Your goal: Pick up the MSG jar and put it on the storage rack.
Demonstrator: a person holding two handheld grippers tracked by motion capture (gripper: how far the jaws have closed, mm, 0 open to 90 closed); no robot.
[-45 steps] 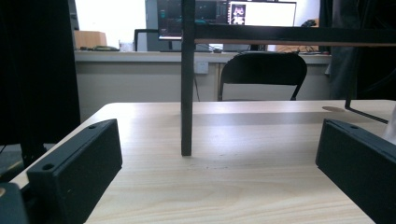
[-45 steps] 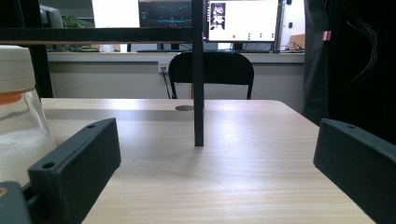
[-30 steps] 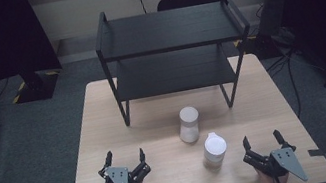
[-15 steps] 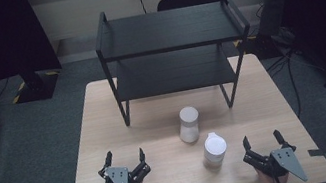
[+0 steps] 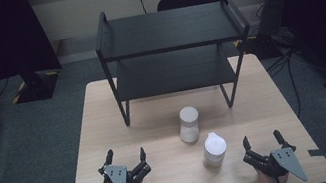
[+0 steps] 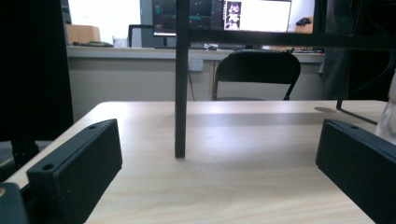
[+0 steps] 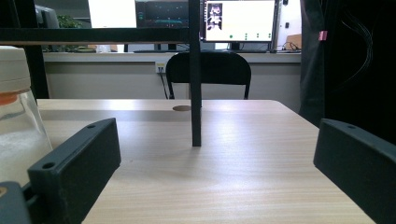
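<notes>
Both the left claw (image 5: 125,156) and right claw (image 5: 263,141) gape wide at the worktop's (image 5: 158,133) near edge, 2 white jars (image 5: 214,150) between them.

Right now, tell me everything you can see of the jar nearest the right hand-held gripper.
The clear jar with a white lid stands upright on the light wooden table, nearer the person than the all-white jar and apart from it. In the right gripper view its body looks like clear glass or plastic, holding something white, with an orange band under the cream-white cap. Nothing touches it; the right hand-held gripper rests open beside it.
</notes>
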